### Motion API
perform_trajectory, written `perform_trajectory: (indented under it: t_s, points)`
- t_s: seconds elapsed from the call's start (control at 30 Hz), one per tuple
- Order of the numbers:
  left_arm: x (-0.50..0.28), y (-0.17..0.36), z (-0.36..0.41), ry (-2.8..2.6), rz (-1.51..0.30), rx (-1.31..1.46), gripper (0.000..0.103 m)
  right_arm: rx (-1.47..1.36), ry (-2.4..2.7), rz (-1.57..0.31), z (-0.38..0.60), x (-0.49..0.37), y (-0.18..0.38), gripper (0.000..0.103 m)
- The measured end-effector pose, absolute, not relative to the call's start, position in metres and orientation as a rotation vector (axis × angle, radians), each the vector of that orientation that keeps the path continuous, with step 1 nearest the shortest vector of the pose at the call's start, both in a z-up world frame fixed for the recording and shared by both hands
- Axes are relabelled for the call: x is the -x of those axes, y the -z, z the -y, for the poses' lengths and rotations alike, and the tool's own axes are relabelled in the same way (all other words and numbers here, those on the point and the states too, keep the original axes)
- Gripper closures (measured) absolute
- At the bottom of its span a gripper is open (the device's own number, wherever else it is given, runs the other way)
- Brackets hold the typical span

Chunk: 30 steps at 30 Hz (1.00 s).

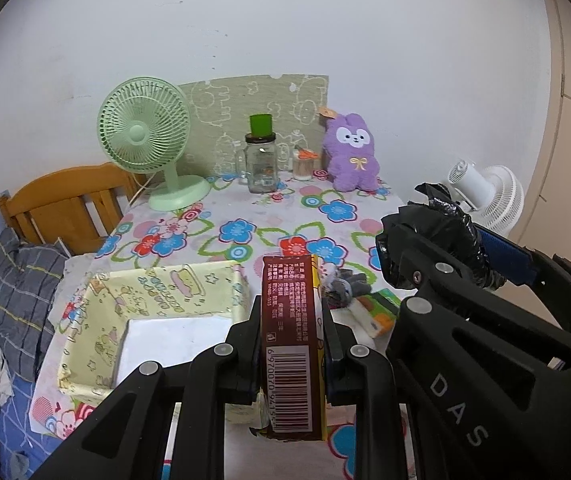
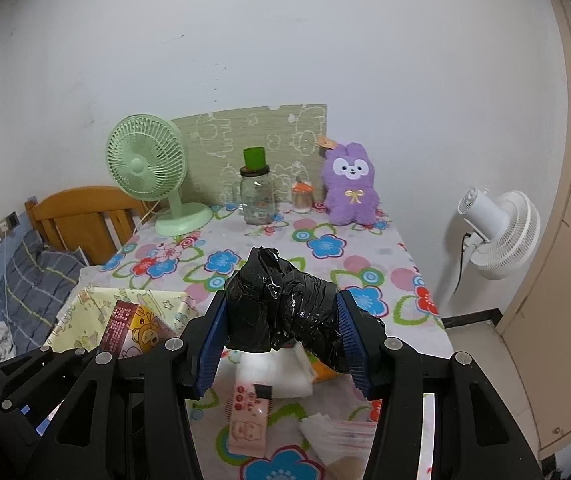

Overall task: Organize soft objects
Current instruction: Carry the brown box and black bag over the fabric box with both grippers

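Note:
My left gripper (image 1: 291, 320) is shut on a slim maroon and yellow pack (image 1: 291, 344) with a barcode, held upright just right of the pale yellow cartoon-print box (image 1: 157, 292). That pack (image 2: 131, 330) also shows at the lower left of the right wrist view, in front of the box (image 2: 81, 308). My right gripper (image 2: 281, 336) is shut on a crumpled black plastic bag bundle (image 2: 285, 308), pinched between its blue pads above the flowered tablecloth (image 2: 325, 248). Beneath it lie a white tissue pack (image 2: 277, 372), a pink printed pack (image 2: 247, 420) and an orange pack (image 2: 323, 372).
At the back of the table stand a purple plush bunny (image 1: 351, 152), a glass jar (image 1: 261, 164) with a green cup on top, and a green desk fan (image 1: 145, 128). A white fan (image 2: 497, 232) stands off the right edge. A wooden headboard (image 1: 65, 204) and bedding lie to the left.

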State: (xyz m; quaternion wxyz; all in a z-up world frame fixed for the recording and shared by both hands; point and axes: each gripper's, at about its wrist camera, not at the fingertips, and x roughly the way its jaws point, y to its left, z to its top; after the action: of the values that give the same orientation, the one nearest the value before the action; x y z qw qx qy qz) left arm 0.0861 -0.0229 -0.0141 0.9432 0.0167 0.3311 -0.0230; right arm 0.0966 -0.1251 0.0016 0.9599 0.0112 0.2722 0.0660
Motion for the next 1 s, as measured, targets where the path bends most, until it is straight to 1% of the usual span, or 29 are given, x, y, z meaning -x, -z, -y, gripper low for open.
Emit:
perform_trajectory:
  t_s: [0.53, 1.0]
  points:
    - [-0.102, 0.019, -0.024, -0.011, -0.688, -0.022, 0.082, -0.006, -0.214, -0.568, 0.077, -0.115, 0.006, 0.047]
    - [-0.113, 0.04, -0.067, -0.074, -0.733, -0.023, 0.082, 0.017, -0.3, -0.631, 0.028, -0.131, 0.026, 0.047]
